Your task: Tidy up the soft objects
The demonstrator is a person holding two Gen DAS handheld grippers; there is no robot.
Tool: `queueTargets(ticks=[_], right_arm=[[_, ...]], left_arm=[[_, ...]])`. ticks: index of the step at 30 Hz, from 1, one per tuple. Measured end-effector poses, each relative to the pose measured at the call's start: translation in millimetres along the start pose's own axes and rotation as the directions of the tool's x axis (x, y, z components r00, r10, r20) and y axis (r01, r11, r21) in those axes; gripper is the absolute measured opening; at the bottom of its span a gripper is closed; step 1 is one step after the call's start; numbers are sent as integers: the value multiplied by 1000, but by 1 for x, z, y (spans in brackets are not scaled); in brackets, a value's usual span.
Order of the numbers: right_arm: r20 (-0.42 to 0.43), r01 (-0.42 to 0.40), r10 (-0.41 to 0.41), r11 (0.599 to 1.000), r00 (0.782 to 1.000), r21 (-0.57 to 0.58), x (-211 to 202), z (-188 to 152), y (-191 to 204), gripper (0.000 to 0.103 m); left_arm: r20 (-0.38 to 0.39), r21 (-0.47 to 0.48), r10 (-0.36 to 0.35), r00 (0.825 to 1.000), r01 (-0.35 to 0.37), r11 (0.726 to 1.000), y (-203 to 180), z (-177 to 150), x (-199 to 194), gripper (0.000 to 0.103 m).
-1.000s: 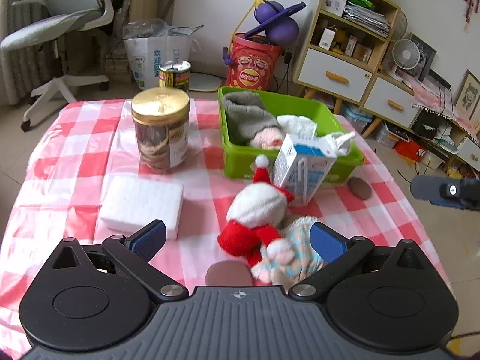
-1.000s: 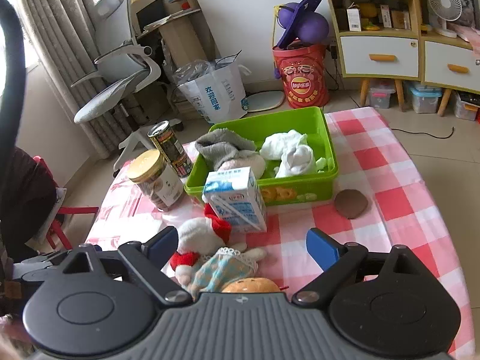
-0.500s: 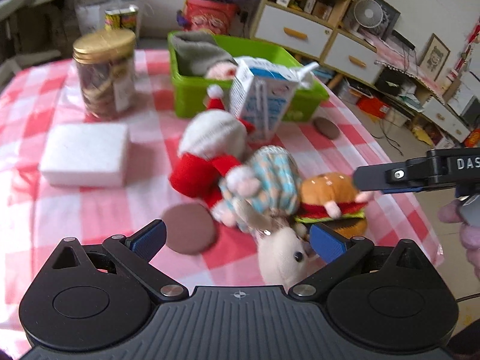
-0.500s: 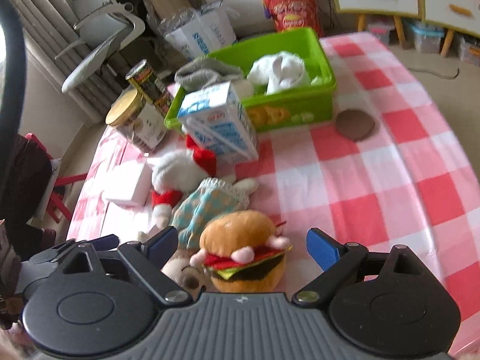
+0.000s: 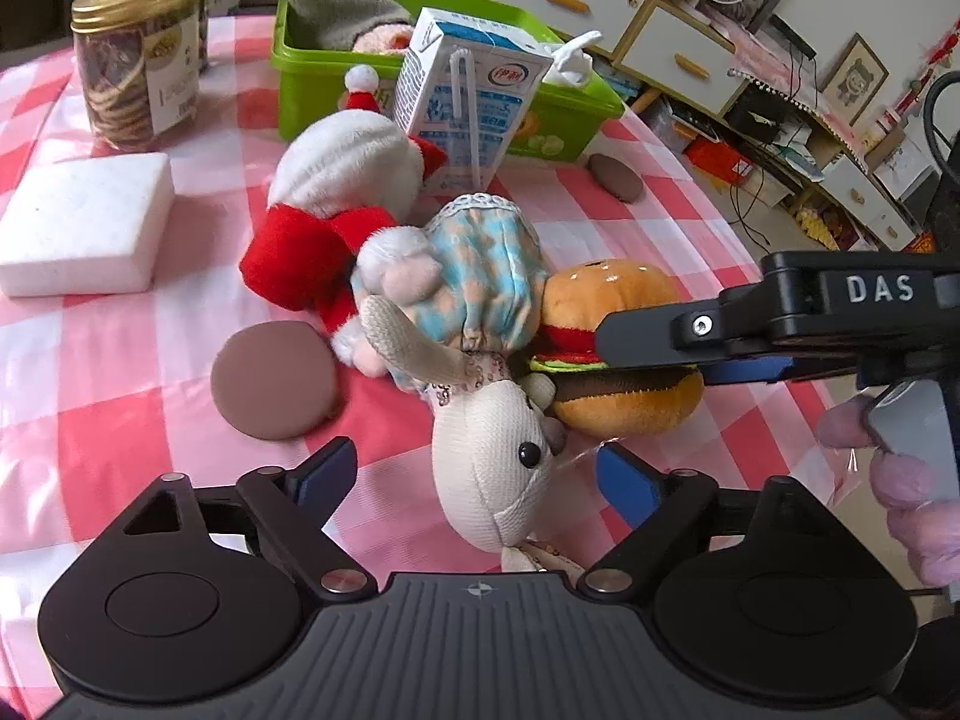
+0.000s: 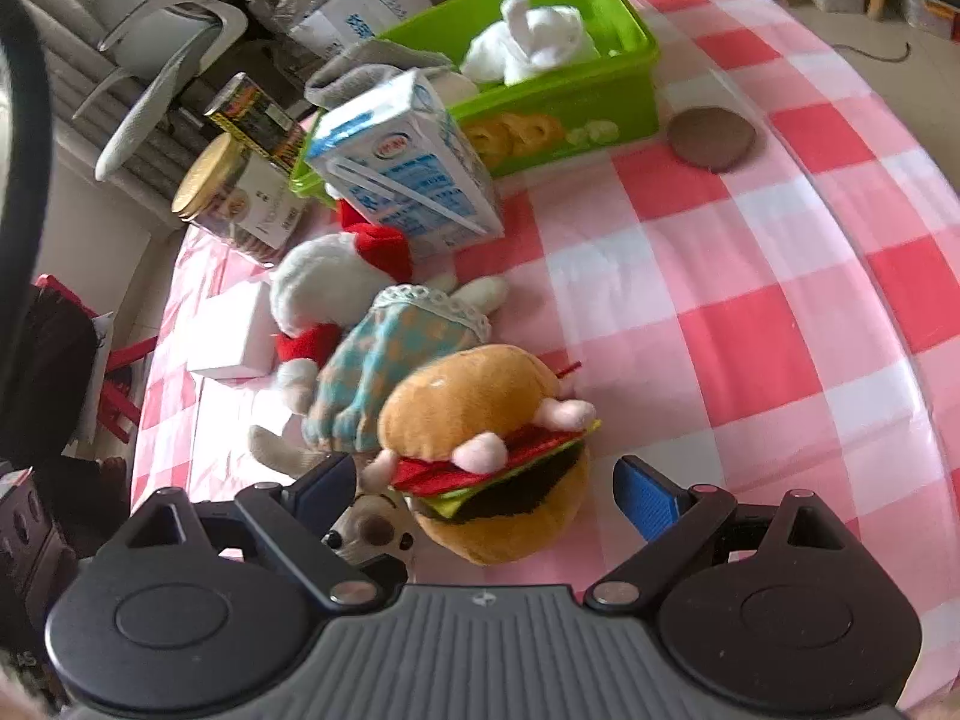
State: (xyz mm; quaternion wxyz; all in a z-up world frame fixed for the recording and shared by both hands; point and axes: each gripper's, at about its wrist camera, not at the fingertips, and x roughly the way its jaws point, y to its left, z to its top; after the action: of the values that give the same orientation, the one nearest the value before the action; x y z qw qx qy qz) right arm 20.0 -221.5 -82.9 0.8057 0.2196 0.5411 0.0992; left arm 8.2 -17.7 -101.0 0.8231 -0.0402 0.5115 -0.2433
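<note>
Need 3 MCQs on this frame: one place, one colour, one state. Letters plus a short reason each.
1. Where does the milk carton stand?
A. inside the green bin
B. on the cloth in front of the green bin
C. on the foam block

2. What colour is the lid of the cookie jar?
A. gold
B. blue
C. black

3. How is the right gripper set at the burger plush?
A. shut on it
B. open, fingers either side of it
C. far off it

Answers: 1 B, the carton's base sits on the checked cloth before the bin wall. 2 A, the lid shines gold. 3 B, both blue pads stand apart from the plush.
</note>
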Motion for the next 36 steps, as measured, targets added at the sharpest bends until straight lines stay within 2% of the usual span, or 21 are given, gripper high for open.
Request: queueTargets(ticks=[4, 11, 17, 20, 23, 27, 36], right_arm=[[-16, -2, 3, 1000, 1000, 20, 4, -1, -2, 78], [-30, 2, -1, 999, 1000, 38, 11, -1, -4, 78], [-32, 0, 2, 998, 999, 60, 12, -1, -7, 76], [-32, -5, 7, 997, 999, 72, 12, -1, -9, 71], [-36, -18, 21, 996, 999, 86, 11, -1, -11, 62], [-30, -28, 31, 994, 999, 106, 9, 0, -13, 54], [-6, -35, 36, 992, 999, 119, 1, 2, -15, 50]], left_arm=[[-5, -20, -12, 1000, 12, 1000, 0, 2, 2, 81], [-13, -53, -29, 1000, 28, 998, 3, 4, 3, 66], [-16, -50, -43, 999, 43, 998, 3, 4, 2, 58], [-20, -51, -45, 999, 44, 998, 3, 3, 2, 53], [-26, -61, -63, 998, 61, 996, 4, 4, 2, 47], [-19, -66, -63, 998, 62, 996, 4, 4, 0, 46], [8, -42, -68, 998, 68, 997, -1, 5, -8, 43]])
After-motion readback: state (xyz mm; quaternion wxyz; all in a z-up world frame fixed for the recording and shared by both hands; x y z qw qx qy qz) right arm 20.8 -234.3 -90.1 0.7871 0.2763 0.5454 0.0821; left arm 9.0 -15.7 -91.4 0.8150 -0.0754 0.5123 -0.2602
